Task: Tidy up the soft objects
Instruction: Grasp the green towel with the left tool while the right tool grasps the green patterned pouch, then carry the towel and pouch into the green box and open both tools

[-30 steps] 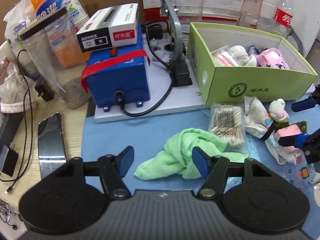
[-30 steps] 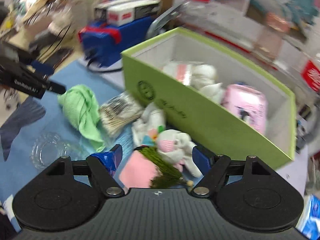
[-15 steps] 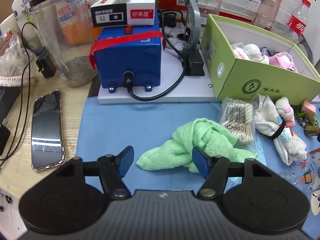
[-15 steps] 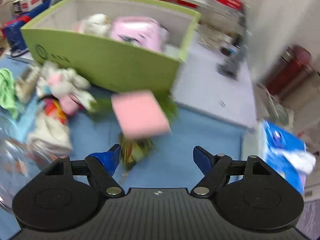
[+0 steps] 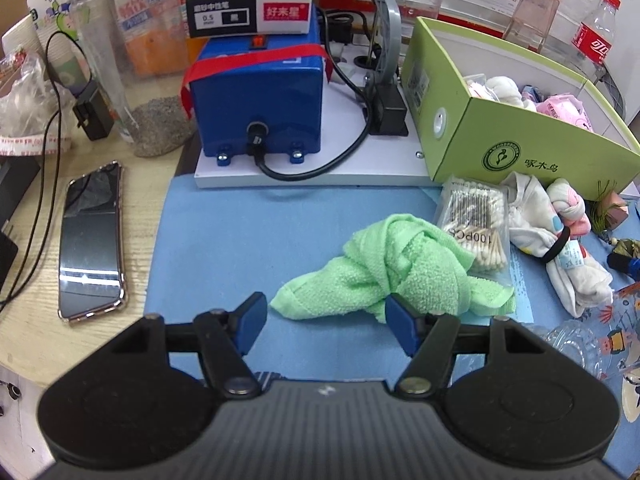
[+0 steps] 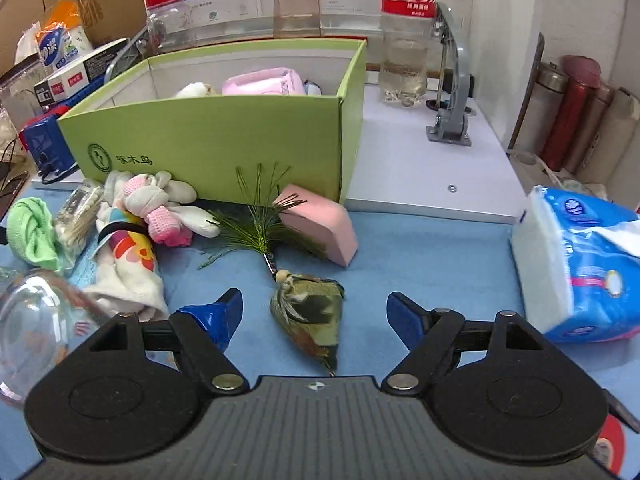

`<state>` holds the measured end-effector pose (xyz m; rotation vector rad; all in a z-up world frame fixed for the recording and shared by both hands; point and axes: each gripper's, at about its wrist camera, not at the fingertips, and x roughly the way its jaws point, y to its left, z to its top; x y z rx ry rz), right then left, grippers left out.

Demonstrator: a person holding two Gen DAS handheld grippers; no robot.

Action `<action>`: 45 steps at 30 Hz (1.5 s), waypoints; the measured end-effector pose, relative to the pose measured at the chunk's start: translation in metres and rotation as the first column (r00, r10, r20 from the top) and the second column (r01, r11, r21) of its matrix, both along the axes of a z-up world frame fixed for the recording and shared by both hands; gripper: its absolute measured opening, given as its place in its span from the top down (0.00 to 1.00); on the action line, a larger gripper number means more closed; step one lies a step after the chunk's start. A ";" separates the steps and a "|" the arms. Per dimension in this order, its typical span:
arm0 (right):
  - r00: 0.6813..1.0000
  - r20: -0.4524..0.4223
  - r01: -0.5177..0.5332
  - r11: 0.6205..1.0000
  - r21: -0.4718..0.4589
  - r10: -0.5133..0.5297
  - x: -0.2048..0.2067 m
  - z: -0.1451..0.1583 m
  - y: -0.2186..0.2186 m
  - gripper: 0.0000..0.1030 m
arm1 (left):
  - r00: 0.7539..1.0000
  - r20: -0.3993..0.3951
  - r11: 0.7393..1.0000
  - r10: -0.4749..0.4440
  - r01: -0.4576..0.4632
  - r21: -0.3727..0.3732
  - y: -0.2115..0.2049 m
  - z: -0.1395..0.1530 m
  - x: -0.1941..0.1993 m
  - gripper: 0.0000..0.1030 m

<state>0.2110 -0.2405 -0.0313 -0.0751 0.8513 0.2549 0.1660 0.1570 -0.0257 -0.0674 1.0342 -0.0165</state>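
**Both grippers over the blue mat, jaws apart and holding nothing**

The green box (image 6: pixel 208 136) stands at the back edge of the blue mat (image 6: pixel 420 256) on the bench, with a pink pack (image 6: pixel 262 82) and a white soft thing inside it. In front of the box lie the pink sponge (image 6: pixel 320 222), a green tassel (image 6: pixel 260 228) and the olive pouch (image 6: pixel 308 312) tied to it. Left of these, still before the box, are the knotted socks (image 6: pixel 160 204), a printed white cloth (image 6: pixel 128 264) and a bag of cotton swabs (image 5: pixel 476 224). The green towel (image 5: pixel 396 268) lies farthest from the box.

The left gripper (image 5: pixel 322 318) has its jaws wide, straddling the towel's near end without pressing it. The right gripper (image 6: pixel 314 312) has its jaws wide around the pouch, clear of it on both sides.
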 end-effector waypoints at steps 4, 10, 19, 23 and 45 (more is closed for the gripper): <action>1.000 0.021 -0.003 0.999 -0.034 0.004 0.000 -0.012 0.005 0.35 | 0.992 0.018 0.991 -0.128 0.127 0.041 -0.012 -0.001 0.002 0.34; 0.999 0.039 -0.008 1.000 -0.019 0.008 -0.005 -0.014 0.001 0.34 | 0.864 0.046 0.853 -0.501 0.484 0.197 -0.026 0.006 0.002 0.33; 0.997 0.064 0.040 0.999 -0.012 -0.040 -0.008 -0.018 0.007 0.28 | 0.686 0.029 0.667 -0.727 0.694 0.272 -0.055 -0.014 0.020 0.32; 0.996 0.079 0.052 0.999 -0.013 -0.051 -0.009 -0.019 0.008 0.28 | 0.673 0.009 0.649 -0.740 0.710 0.274 -0.060 -0.027 0.026 0.31; 0.984 0.179 -0.015 0.987 0.163 -0.015 -0.048 0.013 -0.016 0.81 | 0.914 0.192 0.933 -0.358 0.356 0.043 -0.011 0.044 -0.001 0.59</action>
